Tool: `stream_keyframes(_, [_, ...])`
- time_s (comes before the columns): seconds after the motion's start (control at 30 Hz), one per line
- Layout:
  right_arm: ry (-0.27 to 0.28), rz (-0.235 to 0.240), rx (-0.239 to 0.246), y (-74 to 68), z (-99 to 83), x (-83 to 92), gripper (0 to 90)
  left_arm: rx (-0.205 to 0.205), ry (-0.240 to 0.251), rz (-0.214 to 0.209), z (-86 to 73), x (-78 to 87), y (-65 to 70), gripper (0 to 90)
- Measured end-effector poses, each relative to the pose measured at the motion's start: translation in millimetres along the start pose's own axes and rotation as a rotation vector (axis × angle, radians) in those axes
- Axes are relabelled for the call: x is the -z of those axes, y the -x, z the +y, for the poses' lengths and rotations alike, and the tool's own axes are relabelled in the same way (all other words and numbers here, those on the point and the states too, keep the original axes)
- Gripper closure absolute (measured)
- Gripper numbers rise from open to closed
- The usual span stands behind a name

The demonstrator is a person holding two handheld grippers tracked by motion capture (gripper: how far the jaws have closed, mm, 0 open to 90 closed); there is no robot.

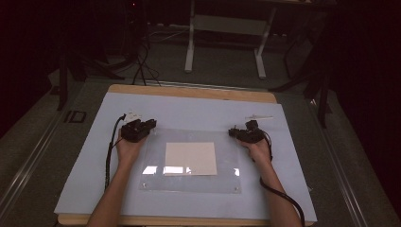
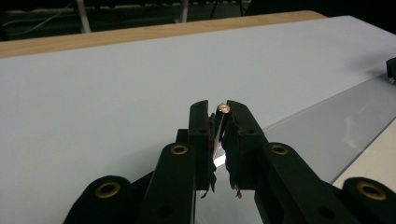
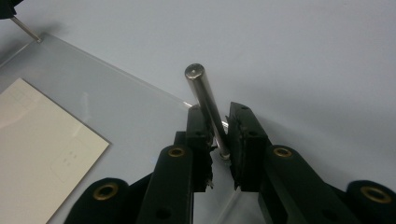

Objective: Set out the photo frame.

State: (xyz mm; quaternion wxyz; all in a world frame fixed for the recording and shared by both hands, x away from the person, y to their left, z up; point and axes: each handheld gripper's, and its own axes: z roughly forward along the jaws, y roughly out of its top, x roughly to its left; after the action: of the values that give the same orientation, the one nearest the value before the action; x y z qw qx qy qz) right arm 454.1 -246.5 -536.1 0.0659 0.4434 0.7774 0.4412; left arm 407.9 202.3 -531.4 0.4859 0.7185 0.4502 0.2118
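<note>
Left gripper (image 2: pixel 219 114), at the clear sheet's (image 1: pixel 189 182) far-left corner, is clenched on a thin pin (image 2: pixel 223 108) whose rounded end shows between the jaw tips. Right gripper (image 3: pixel 219 135), at the sheet's far-right corner, grasps a metal rod (image 3: pixel 205 107) that rises past the jaws over the sheet's edge. A white card (image 1: pixel 190 158) lies in the middle of the sheet, on the pale mat (image 1: pixel 85 179).
</note>
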Motion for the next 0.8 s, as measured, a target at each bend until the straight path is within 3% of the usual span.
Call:
stream_keyframes(0.2, [0.003, -0.008, 0.003, -1.0, -0.2, 0.2, 79.3, -0.002, 0.014, 0.006, -1.2, 0.4, 1.1, 83.1])
stream_keyframes(0.27, [-0.001, -0.035, 0.02, -4.7, 0.2, 0.5, 80.3, -0.011, 0.015, 0.009, -1.0, 0.4, 1.3, 84.1])
stream_keyframes(0.63, [-0.013, -0.067, 0.072, -11.5, -0.5, 3.3, 79.9, -0.013, 0.011, 0.02, -0.1, -0.7, 2.4, 84.5])
stream_keyframes(0.73, [0.065, -0.106, 0.094, -15.2, -0.9, 11.6, 72.7, -0.011, 0.013, 0.018, -0.3, -0.7, 2.2, 84.4])
stream_keyframes(0.8, [0.078, -0.109, 0.112, -16.0, -1.3, 13.3, 72.7, -0.008, 0.014, 0.016, -0.4, -0.7, 1.9, 84.4])
